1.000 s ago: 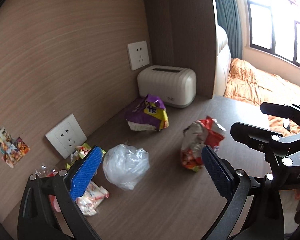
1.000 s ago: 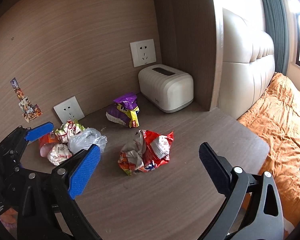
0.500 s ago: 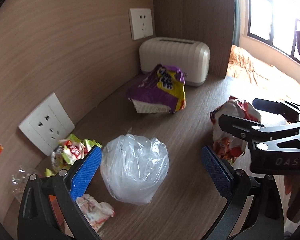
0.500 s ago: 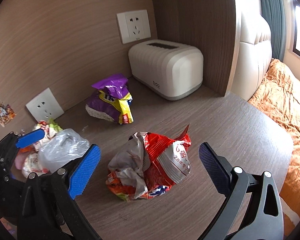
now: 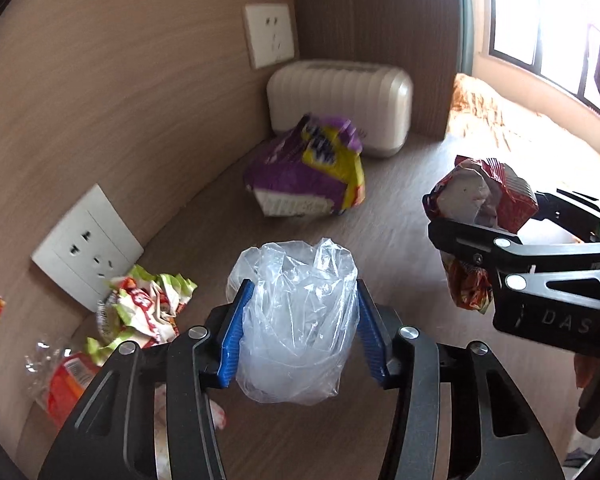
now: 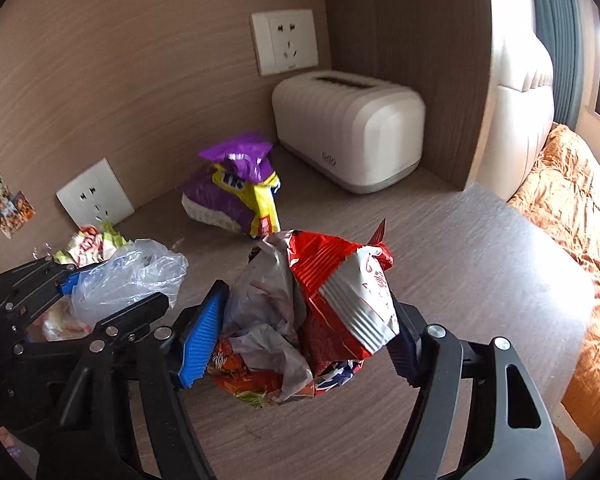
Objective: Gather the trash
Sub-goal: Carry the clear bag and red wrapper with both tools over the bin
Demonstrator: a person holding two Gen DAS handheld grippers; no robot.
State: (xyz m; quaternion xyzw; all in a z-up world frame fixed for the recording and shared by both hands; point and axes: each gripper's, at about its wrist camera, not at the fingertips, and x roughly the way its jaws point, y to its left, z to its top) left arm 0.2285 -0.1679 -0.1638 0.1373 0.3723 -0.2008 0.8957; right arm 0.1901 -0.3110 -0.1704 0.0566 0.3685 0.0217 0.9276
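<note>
My left gripper (image 5: pixel 300 332) is shut on a crumpled clear plastic bag (image 5: pixel 296 320), its blue pads (image 5: pixel 234 332) pressing both sides; the bag also shows in the right wrist view (image 6: pixel 128 276). My right gripper (image 6: pixel 304 340) is shut on a crumpled red and silver snack bag (image 6: pixel 312 312), also seen in the left wrist view (image 5: pixel 480 208). A purple and yellow snack bag (image 5: pixel 312 176) lies on the wooden desk (image 6: pixel 460 264) near the wall. Green and white wrappers (image 5: pixel 144 308) and an orange wrapper (image 5: pixel 66 380) lie at the left by the wall.
A white toaster (image 6: pixel 348 128) stands in the back corner. Wall sockets (image 5: pixel 86 248) sit low on the wood wall, one higher socket (image 6: pixel 286 42) above the toaster. The desk's right edge drops to a bed with an orange cover (image 6: pixel 572 200).
Both grippers moved forward and down and closed: the left one took hold of the clear plastic bag, the right one took hold of the red snack bag.
</note>
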